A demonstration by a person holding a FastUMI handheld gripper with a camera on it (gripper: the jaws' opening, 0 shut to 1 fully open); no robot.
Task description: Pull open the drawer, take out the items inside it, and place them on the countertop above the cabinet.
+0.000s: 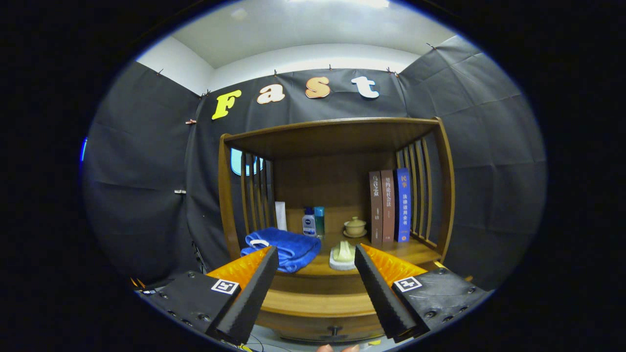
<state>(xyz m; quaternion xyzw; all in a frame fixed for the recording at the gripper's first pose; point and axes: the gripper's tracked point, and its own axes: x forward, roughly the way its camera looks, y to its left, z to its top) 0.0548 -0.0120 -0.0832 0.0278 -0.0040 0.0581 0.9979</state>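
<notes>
My gripper (317,254) is spread wide, holding nothing, right in front of the brown wooden cabinet (442,195). Its drawer (318,320) sits shut below the countertop (318,268), where a folded blue towel (288,247) lies.

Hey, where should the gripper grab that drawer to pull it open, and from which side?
Grip the small dark knob at the middle of the drawer front, coming straight at it from the front. It juts out from the flat panel below the countertop. The open gripper sits above it, so lower first.
</notes>
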